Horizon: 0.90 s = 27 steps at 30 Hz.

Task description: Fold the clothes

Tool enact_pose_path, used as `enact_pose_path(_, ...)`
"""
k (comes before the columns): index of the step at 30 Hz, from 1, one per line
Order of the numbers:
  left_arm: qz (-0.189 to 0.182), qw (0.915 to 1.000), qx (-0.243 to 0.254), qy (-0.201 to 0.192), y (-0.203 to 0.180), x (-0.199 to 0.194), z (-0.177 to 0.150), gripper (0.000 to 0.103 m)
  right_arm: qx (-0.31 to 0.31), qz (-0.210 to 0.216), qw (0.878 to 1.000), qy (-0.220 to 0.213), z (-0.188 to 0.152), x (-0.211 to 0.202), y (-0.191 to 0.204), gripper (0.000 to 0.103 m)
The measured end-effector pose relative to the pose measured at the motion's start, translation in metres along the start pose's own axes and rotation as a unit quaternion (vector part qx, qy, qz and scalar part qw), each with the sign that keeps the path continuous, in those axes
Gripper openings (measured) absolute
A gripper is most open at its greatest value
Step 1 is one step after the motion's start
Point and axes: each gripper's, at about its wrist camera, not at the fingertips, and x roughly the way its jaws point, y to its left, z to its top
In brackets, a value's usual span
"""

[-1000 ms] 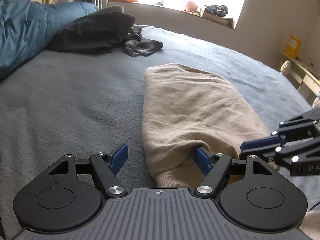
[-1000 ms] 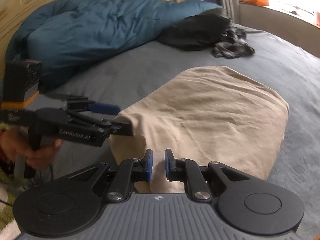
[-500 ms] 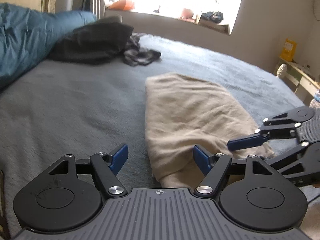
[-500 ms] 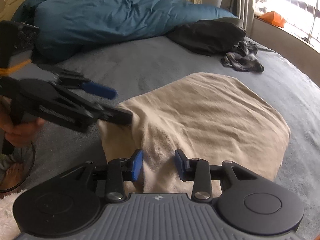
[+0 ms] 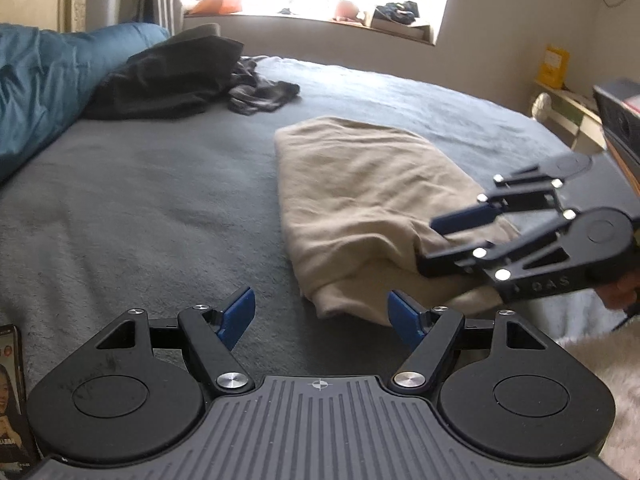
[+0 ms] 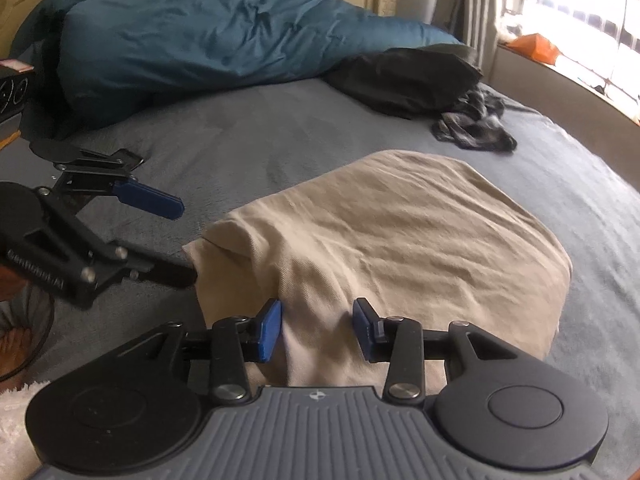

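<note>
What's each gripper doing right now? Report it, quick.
Left gripper: open, holding nothing, at the near edge of the beige garment.
Right gripper: fingers opening, beige garment lying between them, not gripped.

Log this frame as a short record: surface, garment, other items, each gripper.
surface: grey bed
garment: beige cloth, folded, lying flat
other items: blue duvet, dark clothes pile at the far side
left gripper: open, just short of the cloth's near corner, holding nothing
right gripper: jaws opening, over the cloth's near edge, pads off it
</note>
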Motion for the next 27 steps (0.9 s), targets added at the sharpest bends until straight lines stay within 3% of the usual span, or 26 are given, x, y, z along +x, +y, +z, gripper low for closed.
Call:
enact_pose_path(4,0.009,0.9997,0.020,-0.007,-0.005,0.001,-0.002,0.074,-0.010,-0.003,1.000,0.005,0.004,0.004,0.000,0.038)
enact_pose_path(6,0.013,0.9995,0.029,-0.007,-0.006,0.003,-0.003,0.074,-0.003,-0.001,1.000,0.002,0.006,0.003,-0.002,0.017)
enact_pose_path(9,0.015,0.9997,0.020,-0.006,-0.003,0.007,-0.003,0.074,0.013,0.000,1.000,-0.005,0.008,0.000,-0.005,0.012)
enact_pose_path(15,0.003,0.9982,0.054,-0.025,-0.013,0.021,0.010,0.075,0.016,-0.008,1.000,-0.006,0.009,0.001,-0.003,0.012)
enact_pose_path(20,0.002,0.9961,0.087,-0.016,-0.023,0.046,0.018,0.075,0.047,-0.005,0.999,-0.011,0.009,-0.005,-0.011,0.014)
enact_pose_path(24,-0.011,0.9980,0.059,-0.019,-0.016,0.046,0.025,0.075,0.110,0.001,0.993,-0.041,-0.001,-0.041,-0.028,0.016)
enact_pose_path(27,-0.022,0.9991,0.033,-0.015,-0.009,0.047,0.028,0.075,0.164,0.046,0.984,-0.048,-0.017,-0.067,-0.045,0.016)
